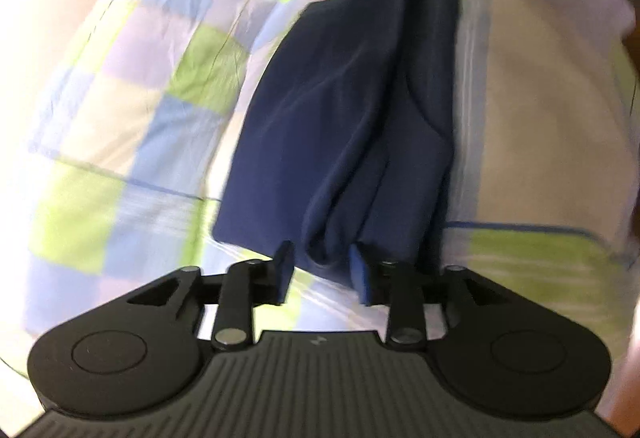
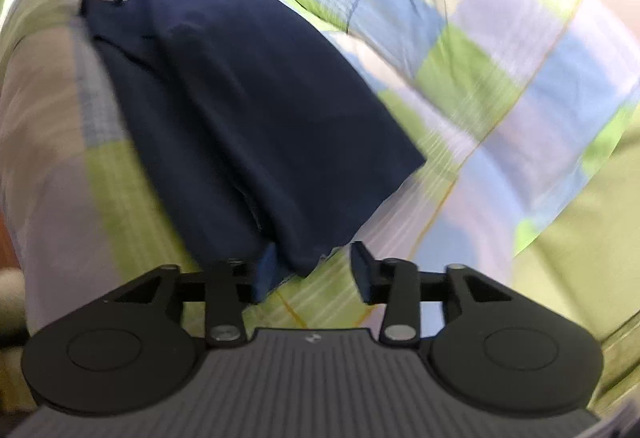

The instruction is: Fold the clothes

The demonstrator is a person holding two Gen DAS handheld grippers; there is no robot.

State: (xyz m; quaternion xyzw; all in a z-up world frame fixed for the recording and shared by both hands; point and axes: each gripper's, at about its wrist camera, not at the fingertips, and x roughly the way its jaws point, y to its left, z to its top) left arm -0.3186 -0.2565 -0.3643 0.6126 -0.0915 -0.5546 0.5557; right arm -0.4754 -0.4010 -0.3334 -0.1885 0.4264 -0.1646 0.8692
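While the navy garment [image 1: 340,110] is lying in a long folded strip across the checked bedspread [image 1: 132,86], the left gripper [image 1: 322,272] is sitting at its near end, jaws parted, with a bunched fold of cloth lying between the fingers but not pinched. In the right wrist view, the right gripper [image 2: 310,270] is likewise standing apart-fingered at the garment's other end, the cloth's corner hanging between the fingers and touching the left one.
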